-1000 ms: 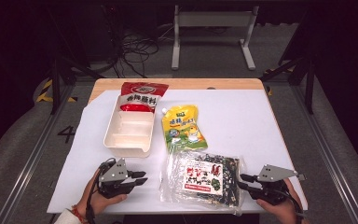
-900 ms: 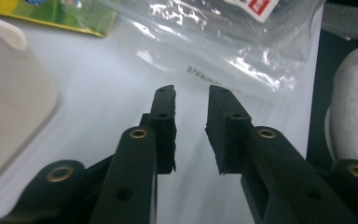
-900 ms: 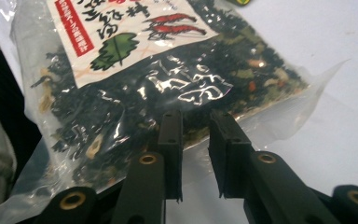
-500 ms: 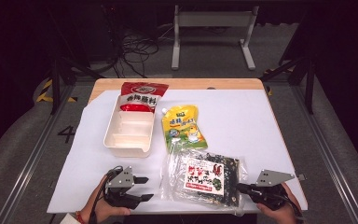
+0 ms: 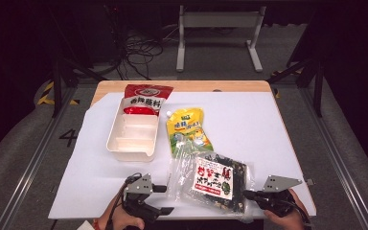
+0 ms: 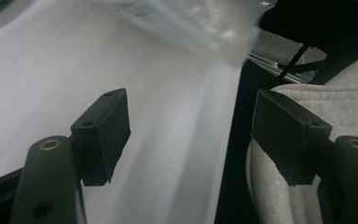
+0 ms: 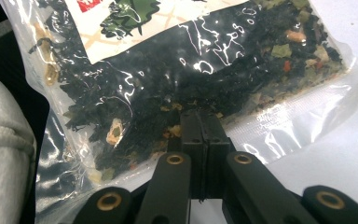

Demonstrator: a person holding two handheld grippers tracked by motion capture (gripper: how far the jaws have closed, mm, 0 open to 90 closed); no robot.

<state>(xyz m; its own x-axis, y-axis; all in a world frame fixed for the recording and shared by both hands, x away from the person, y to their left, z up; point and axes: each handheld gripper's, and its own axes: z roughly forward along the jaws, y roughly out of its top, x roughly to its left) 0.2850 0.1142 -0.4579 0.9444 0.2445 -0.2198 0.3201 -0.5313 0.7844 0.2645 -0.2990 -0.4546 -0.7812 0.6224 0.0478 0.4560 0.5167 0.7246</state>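
A clear bag of dark dried seaweed with a white and red label [image 5: 213,179] lies flat near the table's front edge. My right gripper [image 5: 245,194] is at its right end. In the right gripper view the right gripper [image 7: 200,116] is shut on the bag's [image 7: 168,84] clear sealed edge. My left gripper [image 5: 167,199] sits just left of the bag, at the front edge of the table. Its jaws have just been opening and hold nothing. The left gripper view shows the left gripper [image 6: 191,135] wide apart, with the bag's corner [image 6: 205,23] ahead of it.
A white compartment tray [image 5: 117,146] stands at the middle left, with a red sachet [image 5: 146,98] leaning over its far end. A yellow pouch [image 5: 188,129] lies between the tray and the seaweed bag. A grey garment [image 6: 307,102] is close by the left gripper's jaw.
My left gripper has moved toward the table's front edge and a little right, and its jaws have opened. My right gripper's jaws have closed on the bag's edge.
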